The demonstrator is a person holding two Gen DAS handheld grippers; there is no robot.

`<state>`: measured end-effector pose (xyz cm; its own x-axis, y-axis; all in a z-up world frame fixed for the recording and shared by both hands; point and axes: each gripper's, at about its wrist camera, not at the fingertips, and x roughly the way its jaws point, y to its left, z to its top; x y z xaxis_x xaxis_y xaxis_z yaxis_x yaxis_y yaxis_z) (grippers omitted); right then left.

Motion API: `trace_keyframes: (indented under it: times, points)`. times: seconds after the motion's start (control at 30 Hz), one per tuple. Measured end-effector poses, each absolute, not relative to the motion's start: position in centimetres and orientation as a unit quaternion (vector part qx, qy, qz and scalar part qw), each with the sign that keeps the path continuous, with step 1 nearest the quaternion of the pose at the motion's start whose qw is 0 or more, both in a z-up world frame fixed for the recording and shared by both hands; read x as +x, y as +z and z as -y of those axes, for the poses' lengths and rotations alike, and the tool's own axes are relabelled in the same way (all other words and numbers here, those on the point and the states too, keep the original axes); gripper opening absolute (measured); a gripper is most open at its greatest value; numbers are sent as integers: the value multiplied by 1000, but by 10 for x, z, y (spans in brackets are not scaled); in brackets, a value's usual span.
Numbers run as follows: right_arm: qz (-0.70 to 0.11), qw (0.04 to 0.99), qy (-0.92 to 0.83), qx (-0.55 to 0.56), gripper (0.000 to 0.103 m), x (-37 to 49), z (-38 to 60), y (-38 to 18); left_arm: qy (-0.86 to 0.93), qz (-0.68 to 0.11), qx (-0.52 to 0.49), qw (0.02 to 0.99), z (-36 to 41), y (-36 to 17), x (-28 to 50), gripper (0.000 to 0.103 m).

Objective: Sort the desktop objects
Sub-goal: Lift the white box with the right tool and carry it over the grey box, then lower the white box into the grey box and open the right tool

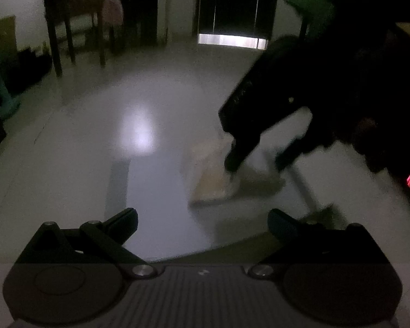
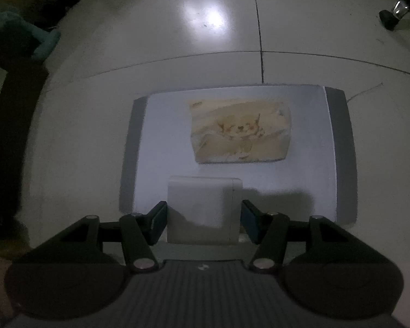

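In the right wrist view, a white box-shaped charger (image 2: pixel 203 207) sits between my right gripper's (image 2: pixel 204 222) fingers, on a white mat with grey ends (image 2: pixel 161 142). The pads stand close at its sides; the gripper is shut on it. A beige tissue pack with a cat drawing (image 2: pixel 240 131) lies beyond on the mat. In the left wrist view, my left gripper (image 1: pixel 202 225) is open and empty above the mat (image 1: pixel 155 191). The right gripper (image 1: pixel 255 161) shows there, dark and blurred, over the tissue pack (image 1: pixel 210 180) and the white charger (image 1: pixel 257 177).
The mat lies on a pale tiled floor (image 2: pixel 177 41) with a bright light reflection. A dark chair frame (image 1: pixel 73 27) and dark doorway (image 1: pixel 232 5) stand far off. A teal cloth (image 2: pixel 41 41) and dark furniture sit left. A chair caster (image 2: pixel 393 16) is at top right.
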<state>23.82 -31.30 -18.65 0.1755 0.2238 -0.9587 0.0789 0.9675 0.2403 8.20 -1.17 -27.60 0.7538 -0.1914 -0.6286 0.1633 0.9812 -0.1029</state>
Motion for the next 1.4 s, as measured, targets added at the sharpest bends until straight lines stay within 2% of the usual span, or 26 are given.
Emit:
trace_keyframes:
  times: [0.07,0.13,0.6,1.07,1.4]
  points:
    - [-640,758,57,118,60,229,314,-176,-101,-295,-35,950,12,-280,69,103]
    - [-642,755,66,118,60,219,312,-168,-102,-289,-37,951,15,-285,61,103]
    - [-676,719,100,127,60,148,301,-154,-117,-354,39,927,36,-298,27,103]
    - [-698,699,57,146,60,117,321,-197,-102,-465,112,872,35,-301,22,103]
    - [-713,686,31,143,60,105,334,-231,-84,-496,105,858,26,-300,13,103]
